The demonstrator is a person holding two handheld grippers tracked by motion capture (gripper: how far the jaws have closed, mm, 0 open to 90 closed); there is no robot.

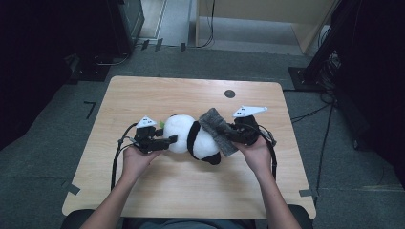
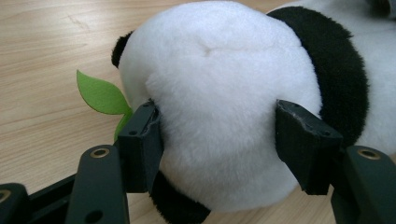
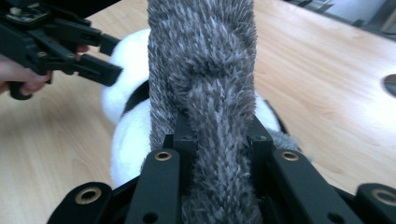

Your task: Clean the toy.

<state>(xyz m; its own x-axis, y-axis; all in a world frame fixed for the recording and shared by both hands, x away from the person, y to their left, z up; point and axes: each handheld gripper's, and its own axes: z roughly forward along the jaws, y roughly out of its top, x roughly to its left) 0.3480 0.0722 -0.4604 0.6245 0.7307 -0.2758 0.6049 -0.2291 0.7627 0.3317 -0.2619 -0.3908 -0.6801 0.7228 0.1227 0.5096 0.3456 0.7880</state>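
A black-and-white panda plush [image 1: 193, 136] lies on its side in the middle of the wooden table [image 1: 191, 186]. My left gripper [image 1: 169, 140] is shut on its white head [image 2: 219, 93], one pad sunk into the fur on each side. A green felt leaf [image 2: 100, 95] sticks out beside the head. My right gripper [image 1: 229, 133] is shut on a grey fuzzy cloth [image 1: 217, 129], which stretches up and across the panda's body. In the right gripper view the cloth [image 3: 205, 60] runs bunched between the jaws, over the panda [image 3: 128, 135], with the left gripper [image 3: 109, 58] beyond.
A small dark disc [image 1: 229, 93] sits on the table toward the far right. Bare wood surrounds the panda on all sides. Dark racks and cables [image 1: 329, 71] stand on the floor beyond the table's edges.
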